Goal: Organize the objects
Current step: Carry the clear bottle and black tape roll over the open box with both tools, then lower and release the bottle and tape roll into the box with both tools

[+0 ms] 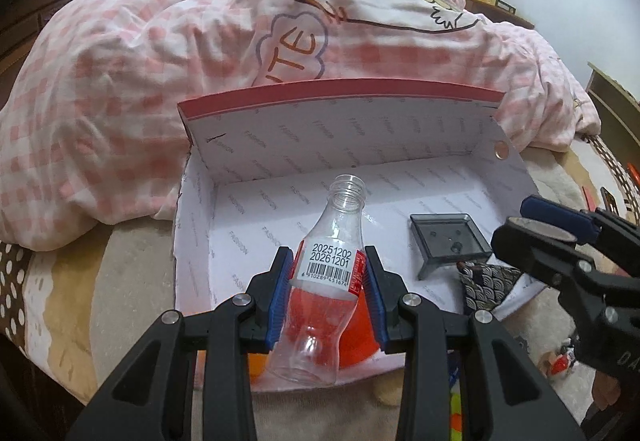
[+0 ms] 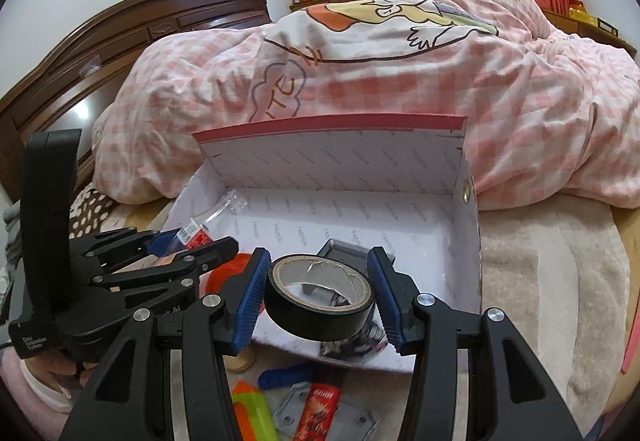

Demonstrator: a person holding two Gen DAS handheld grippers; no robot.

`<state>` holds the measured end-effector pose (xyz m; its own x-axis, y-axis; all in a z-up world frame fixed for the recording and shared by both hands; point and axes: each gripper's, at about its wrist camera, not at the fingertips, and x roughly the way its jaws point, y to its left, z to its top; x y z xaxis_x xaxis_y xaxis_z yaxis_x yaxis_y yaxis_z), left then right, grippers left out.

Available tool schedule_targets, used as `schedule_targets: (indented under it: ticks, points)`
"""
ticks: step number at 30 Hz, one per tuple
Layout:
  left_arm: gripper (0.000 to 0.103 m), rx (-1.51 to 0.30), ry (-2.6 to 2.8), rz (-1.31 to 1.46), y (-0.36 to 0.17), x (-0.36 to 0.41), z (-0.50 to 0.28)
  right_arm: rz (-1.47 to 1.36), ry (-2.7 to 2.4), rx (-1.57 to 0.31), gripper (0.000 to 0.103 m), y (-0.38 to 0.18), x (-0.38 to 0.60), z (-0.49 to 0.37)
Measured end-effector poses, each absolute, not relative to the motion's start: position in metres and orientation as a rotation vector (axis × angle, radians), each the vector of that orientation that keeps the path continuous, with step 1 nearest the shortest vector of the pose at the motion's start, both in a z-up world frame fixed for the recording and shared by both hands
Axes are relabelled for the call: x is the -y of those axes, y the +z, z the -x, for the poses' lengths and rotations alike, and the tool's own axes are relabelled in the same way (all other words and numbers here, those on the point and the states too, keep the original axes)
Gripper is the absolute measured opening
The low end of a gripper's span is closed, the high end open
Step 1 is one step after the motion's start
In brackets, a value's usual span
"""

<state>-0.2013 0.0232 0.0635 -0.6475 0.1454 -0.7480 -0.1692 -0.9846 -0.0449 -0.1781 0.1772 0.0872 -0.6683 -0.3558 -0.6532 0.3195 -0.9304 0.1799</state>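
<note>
The left gripper [image 1: 326,295] clamps a clear bottle [image 1: 328,269], neck toward 12 o'clock, over the box [image 1: 200,241]. The right gripper [image 2: 320,295] grips a black tape roll [image 2: 320,295] above the box's near edge.

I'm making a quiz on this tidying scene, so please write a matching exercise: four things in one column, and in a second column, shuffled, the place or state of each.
Things:
1. clear bottle
2. roll of black tape
3. grey square dish
4. patterned pouch

Places or states:
A. clamped in the right gripper
B. lies on the floor of the white box, nothing gripping it
C. clamped in the left gripper, uncapped neck pointing away
D. at the box's near right corner, just in front of the dish

Pairs: 1-C, 2-A, 3-B, 4-D
</note>
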Motion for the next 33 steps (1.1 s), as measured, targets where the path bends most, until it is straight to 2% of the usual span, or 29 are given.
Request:
schedule_targets:
  ticks: [16,22,33]
  points:
    - [0.037,-0.056,2.67,1.298,0.05,-0.03,0.219,-1.058,-2.627,0.034,0.052,0.067,-0.169,0.201]
    - [0.044,-0.071,2.679,1.306,0.05,-0.033,0.217,-1.002,-2.631,0.0,0.062,0.071,-0.166,0.195]
    - [0.044,-0.028,2.689,1.285,0.06,-0.021,0.204,-0.963,-2.645,0.055,0.062,0.081,-0.174,0.184]
